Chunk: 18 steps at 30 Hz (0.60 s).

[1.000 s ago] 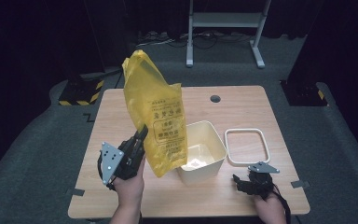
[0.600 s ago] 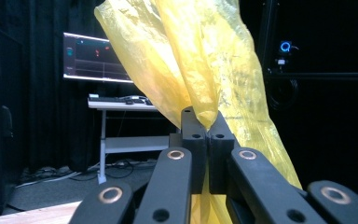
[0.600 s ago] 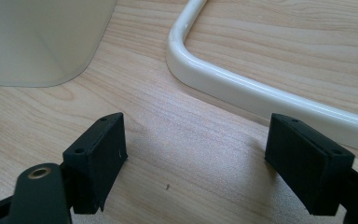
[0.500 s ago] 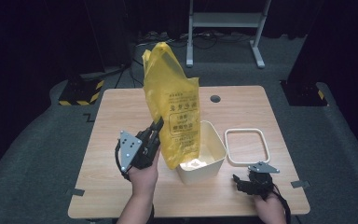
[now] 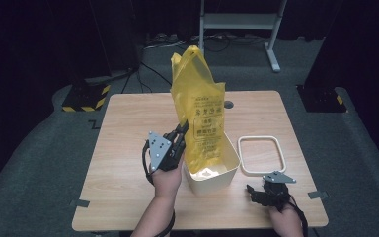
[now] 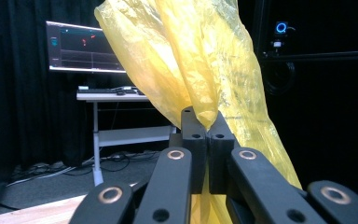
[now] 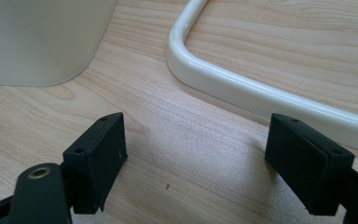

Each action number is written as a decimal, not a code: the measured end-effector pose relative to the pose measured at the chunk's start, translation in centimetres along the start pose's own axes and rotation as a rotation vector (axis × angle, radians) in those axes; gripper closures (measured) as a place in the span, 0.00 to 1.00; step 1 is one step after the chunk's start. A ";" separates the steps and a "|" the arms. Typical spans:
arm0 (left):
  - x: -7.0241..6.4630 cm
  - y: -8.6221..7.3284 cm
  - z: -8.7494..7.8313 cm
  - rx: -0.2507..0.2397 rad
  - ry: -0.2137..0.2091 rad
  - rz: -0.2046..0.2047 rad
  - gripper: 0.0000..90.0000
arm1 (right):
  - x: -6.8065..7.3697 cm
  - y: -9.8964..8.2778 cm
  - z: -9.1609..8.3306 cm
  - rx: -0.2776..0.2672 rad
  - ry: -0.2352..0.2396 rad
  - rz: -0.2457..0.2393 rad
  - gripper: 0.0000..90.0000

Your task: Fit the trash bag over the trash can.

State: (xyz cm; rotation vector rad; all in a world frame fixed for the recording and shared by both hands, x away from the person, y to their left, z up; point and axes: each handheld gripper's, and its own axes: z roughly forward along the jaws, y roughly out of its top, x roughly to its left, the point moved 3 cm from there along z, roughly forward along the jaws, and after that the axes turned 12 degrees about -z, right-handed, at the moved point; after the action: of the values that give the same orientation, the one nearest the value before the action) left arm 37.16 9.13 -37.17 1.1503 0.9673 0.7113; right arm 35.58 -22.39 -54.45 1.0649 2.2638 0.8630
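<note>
Wooden table [image 5: 128, 148]: your left gripper [image 5: 180, 136] pinches the yellow plastic bag [image 5: 197, 113] over the cream bin [image 5: 212, 173]. Lower it squarely. Right gripper [image 5: 269, 193] rests with jaws spread near the rim frame [image 5: 261, 155].

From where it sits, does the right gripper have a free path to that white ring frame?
Probably yes: the right gripper stands open on the table, and bare wood lies between its jaws and the white ring frame.

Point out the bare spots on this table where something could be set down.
Free: the table left of the left gripper, and the far strip behind the yellow bag. Crowded: the near right, with cream bin, white frame and right gripper.
</note>
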 end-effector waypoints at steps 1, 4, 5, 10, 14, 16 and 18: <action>0.0 -0.2 0.1 0.003 0.003 0.002 0.99 | 0.0 0.0 0.0 0.000 0.000 -0.001 0.23; -0.1 -0.9 0.4 0.020 0.005 0.004 0.99 | 0.0 0.0 0.0 0.000 0.000 0.000 0.23; -0.2 -1.2 0.4 0.026 0.004 0.009 0.99 | 0.0 0.0 0.0 0.000 0.000 0.000 0.23; -0.2 -2.4 0.0 0.052 -0.001 0.027 0.99 | 0.0 0.0 0.0 0.000 0.000 0.000 0.23; -0.1 -3.3 -0.5 0.083 -0.015 0.036 0.98 | 0.0 0.0 0.0 0.000 0.000 -0.001 0.23; 0.0 -3.7 -0.9 0.096 -0.018 0.045 0.98 | 0.0 0.0 0.0 0.000 0.000 0.000 0.23; 0.1 -4.0 -1.2 0.111 -0.022 0.051 0.98 | 0.0 0.0 0.0 0.000 0.000 0.000 0.23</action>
State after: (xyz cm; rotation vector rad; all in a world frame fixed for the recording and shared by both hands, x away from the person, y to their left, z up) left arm 36.09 8.59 -41.21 1.2809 0.9717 0.6916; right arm 35.57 -22.39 -54.45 1.0648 2.2641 0.8623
